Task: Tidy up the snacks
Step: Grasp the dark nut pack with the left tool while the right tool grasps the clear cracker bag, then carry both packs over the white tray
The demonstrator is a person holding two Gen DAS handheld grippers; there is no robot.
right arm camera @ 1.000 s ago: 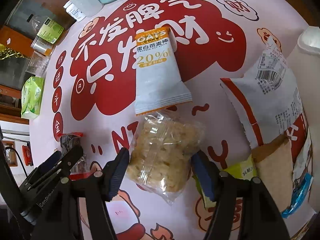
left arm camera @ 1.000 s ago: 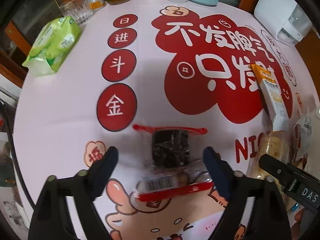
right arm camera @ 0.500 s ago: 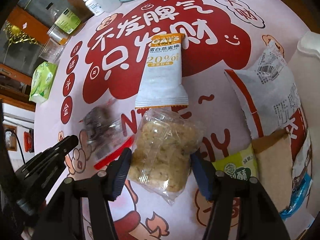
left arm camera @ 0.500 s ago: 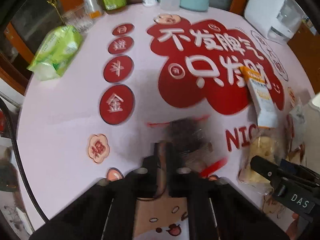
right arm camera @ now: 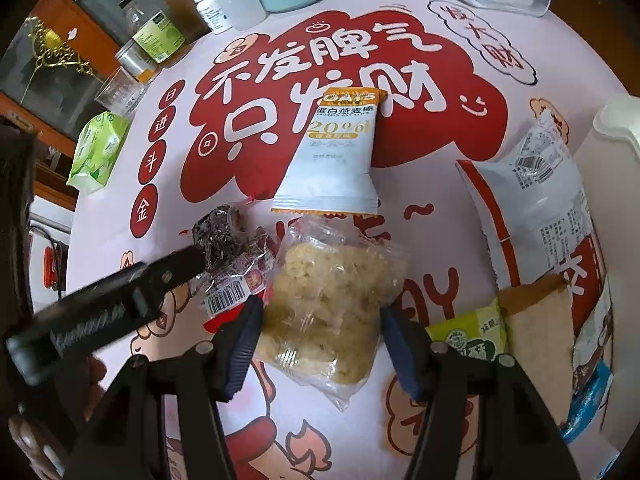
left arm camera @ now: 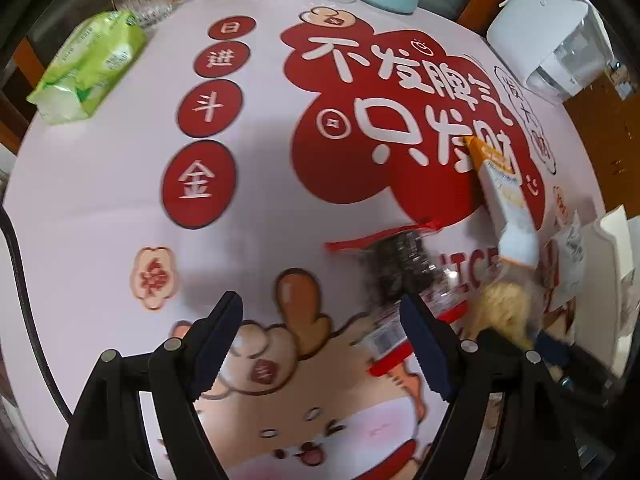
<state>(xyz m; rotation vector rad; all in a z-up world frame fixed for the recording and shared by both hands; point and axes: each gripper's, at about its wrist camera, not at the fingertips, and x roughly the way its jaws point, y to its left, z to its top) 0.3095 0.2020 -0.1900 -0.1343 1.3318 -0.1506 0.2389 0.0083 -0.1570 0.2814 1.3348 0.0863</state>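
- The dark snack packet (right arm camera: pixel 224 240), clear with red end seals, lay flat on the printed tablecloth (left arm camera: pixel 120 200), just left of the pale cracker packet (right arm camera: pixel 324 300); the two seemed to touch at their near edges, though the wrappers blurred there.
- In the left wrist view, the dark snack packet (left arm camera: pixel 404 264) sat ahead of and to the right of the left gripper (left arm camera: pixel 320 344), whose fingers were spread wide with nothing between them but cloth; its right finger (left arm camera: pixel 424 344) overlapped the packet's barcode end, and contact could not be judged.
- The right gripper (right arm camera: pixel 318 344) had its fingers parted on either side of the cracker packet's near half, close to the wrapper; a firm squeeze did not show.
- The white-and-orange oat bar (right arm camera: pixel 336 152) lay just beyond the cracker packet, its lower seal almost meeting it.
- To the right lay a large white-and-red bag (right arm camera: pixel 532 208), a small yellow-green packet (right arm camera: pixel 472 336) and a brown wedge-shaped packet (right arm camera: pixel 536 344) close together.
- Well apart, at the table's far left edge, sat a green tissue pack (left arm camera: pixel 88 68).
- Bottles, a glass (right arm camera: pixel 120 92) and a white appliance (left arm camera: pixel 548 28) stood along the far rim.
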